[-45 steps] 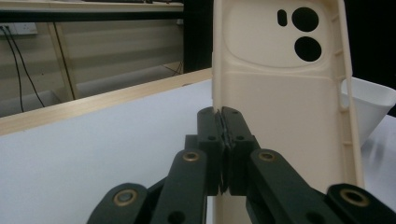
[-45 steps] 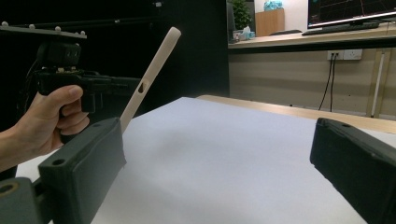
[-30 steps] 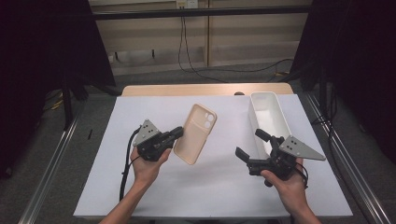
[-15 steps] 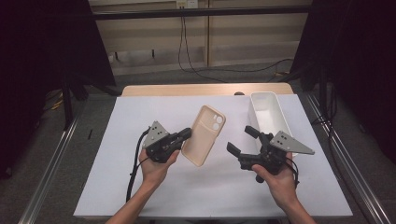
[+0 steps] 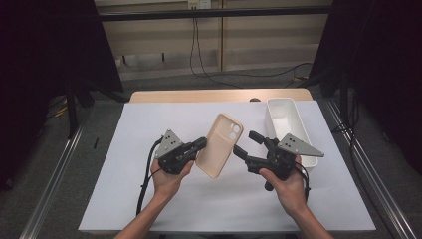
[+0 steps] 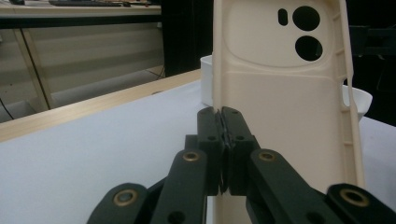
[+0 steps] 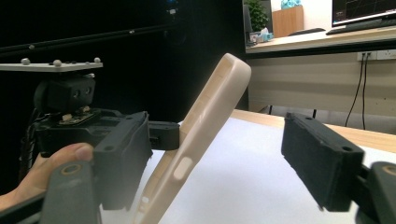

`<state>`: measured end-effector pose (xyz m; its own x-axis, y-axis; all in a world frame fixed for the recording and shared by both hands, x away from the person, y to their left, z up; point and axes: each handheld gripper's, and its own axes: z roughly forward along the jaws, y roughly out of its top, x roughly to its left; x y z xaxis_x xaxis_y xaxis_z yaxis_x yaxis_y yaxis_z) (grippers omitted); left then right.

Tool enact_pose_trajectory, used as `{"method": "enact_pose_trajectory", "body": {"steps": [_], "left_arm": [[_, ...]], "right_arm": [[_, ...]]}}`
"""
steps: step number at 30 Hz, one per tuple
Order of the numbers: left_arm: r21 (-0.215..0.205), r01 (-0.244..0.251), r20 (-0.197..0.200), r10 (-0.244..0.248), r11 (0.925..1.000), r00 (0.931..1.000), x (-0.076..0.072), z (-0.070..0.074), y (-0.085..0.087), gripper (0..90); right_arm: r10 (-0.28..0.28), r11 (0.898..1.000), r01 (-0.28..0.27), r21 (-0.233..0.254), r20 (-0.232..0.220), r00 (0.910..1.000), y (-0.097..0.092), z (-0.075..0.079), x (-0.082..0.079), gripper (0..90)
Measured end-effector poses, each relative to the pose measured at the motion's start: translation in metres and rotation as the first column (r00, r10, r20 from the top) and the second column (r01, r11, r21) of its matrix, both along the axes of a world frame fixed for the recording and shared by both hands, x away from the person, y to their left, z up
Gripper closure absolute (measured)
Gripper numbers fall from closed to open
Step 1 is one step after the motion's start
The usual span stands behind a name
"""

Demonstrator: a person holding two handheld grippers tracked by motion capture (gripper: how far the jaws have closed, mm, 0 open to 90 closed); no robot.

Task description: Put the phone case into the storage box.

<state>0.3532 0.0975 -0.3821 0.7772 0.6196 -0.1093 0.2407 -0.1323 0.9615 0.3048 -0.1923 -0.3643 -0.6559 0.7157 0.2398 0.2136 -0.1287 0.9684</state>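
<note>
A: Two grippers over the middle of the white-covered table (image 5: 124, 199), one beige phone case (image 5: 220, 145) between them. White tub (image 5: 298, 124) sits by the right edge, far end, not in play.

B: Who has the case?

A: Left gripper (image 5: 199, 145). Jaws pinched tight on the case's long edge (image 6: 219, 112), pads meeting with just the thin wall between them. Case is lifted off the table, tilted, camera cutouts at the far end, hollow side facing up in the high view.

B: And the right gripper (image 5: 246, 143)?

A: Jaws part open and they've just been closing. In the right gripper view the case (image 7: 201, 140) stands between the two pads, hard by the left one, with a clear gap to the right one, so no grip yet.

B: So which step?

A: Reads as a handover, or a second grip to brace the case. Left holds, right is lining up on the opposite long edge.

B: Next move?

A: Likely ease the right gripper in until the rim sits square between its pads, then close. Left shouldn't let go before that; it's thin and flexy, and a skewed pinch could twist it out.
</note>
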Motion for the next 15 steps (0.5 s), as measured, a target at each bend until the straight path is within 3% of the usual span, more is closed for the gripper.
{"method": "enact_pose_trajectory", "body": {"steps": [15], "left_arm": [[-0.001, 0.005, -0.001, -0.005, 1.0, 1.0, 0.0, -0.001, -0.002, 87.8]], "right_arm": [[0.016, 1.0, -0.017, -0.01, -0.02, 0.9997, 0.012, -0.001, 0.013, 40.4]]}}
